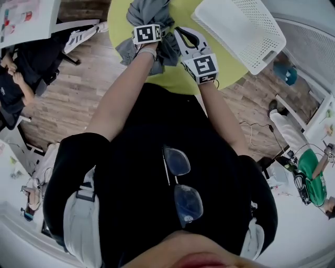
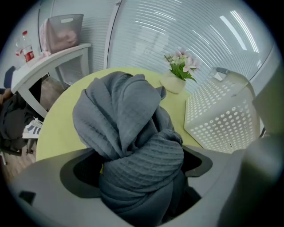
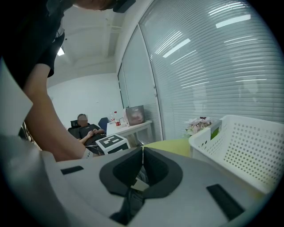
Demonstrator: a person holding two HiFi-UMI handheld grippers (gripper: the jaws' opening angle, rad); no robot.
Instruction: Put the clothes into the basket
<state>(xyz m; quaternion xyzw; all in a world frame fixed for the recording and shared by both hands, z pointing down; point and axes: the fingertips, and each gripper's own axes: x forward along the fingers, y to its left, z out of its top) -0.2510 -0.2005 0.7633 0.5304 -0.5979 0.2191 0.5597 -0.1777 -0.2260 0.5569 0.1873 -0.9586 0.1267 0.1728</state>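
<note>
Grey waffle-weave garment (image 2: 128, 128) lies bunched on a round yellow-green tabletop (image 2: 62, 128), near a white perforated plastic basket (image 2: 222, 119).
The left hand-held gripper (image 2: 140, 166) points steeply down, its jaws spread wide on either side of the bundle without pressing it. The right hand-held gripper (image 3: 143, 150) has its jaws closed, a fold of the same cloth pinched between them.

Clothes (image 1: 148, 13) on table (image 1: 180, 78), basket (image 1: 241, 31) R of them
</note>
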